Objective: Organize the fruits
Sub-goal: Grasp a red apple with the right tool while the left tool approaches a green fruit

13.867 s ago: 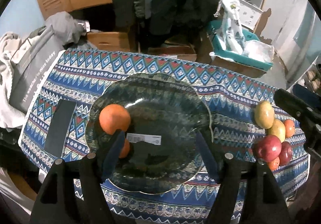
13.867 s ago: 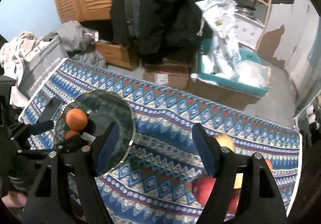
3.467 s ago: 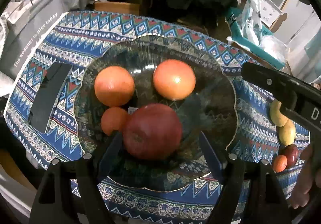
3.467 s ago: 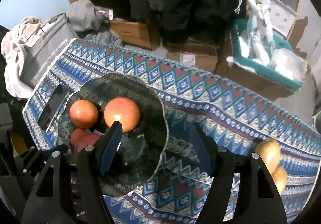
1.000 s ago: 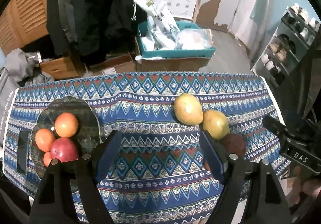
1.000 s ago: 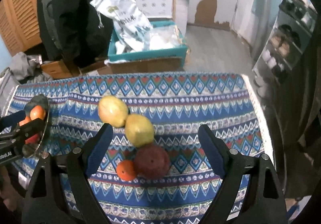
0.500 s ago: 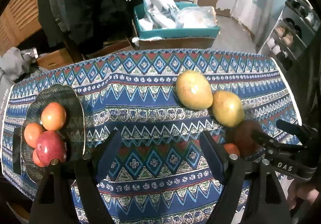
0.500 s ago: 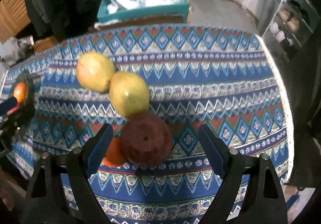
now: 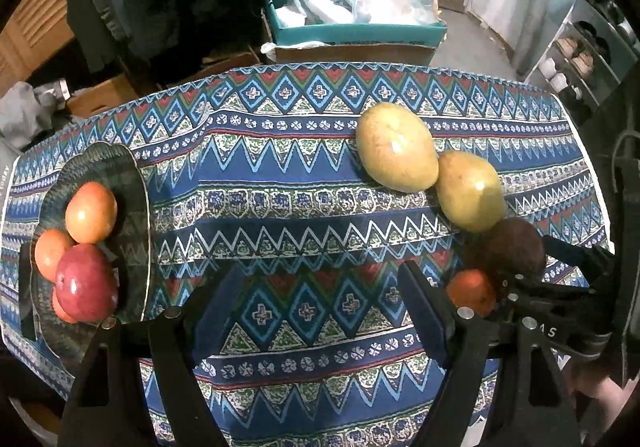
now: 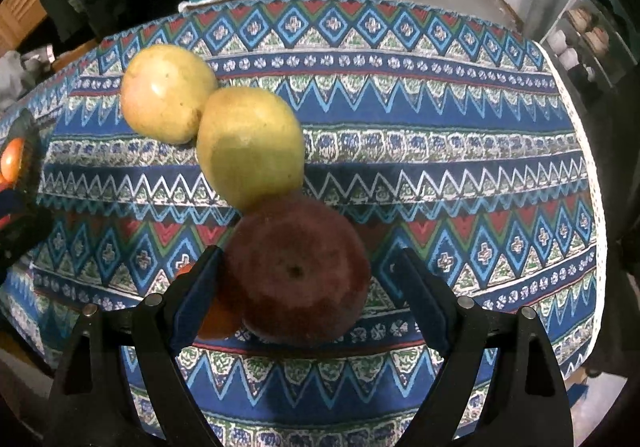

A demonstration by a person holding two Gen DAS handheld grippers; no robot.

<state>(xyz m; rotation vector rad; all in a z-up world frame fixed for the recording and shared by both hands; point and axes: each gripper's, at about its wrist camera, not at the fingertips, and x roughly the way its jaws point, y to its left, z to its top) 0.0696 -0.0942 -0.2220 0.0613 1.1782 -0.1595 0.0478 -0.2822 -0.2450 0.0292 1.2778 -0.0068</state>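
Right tool [image 10: 304, 287] was brought down since a second ago, jaws spread around dark apple [image 10: 296, 271]; grasp judged next. Left tool [image 9: 316, 307] was held spread, empty.

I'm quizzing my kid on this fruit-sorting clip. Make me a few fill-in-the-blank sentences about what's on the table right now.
1. The right gripper is open around the dark ____ apple.
2. The plate holds ____ fruits.
3. The two yellow fruits lie ____ each other.
4. A small ____ sits beside the dark apple.

Missing words: red; four; touching; orange
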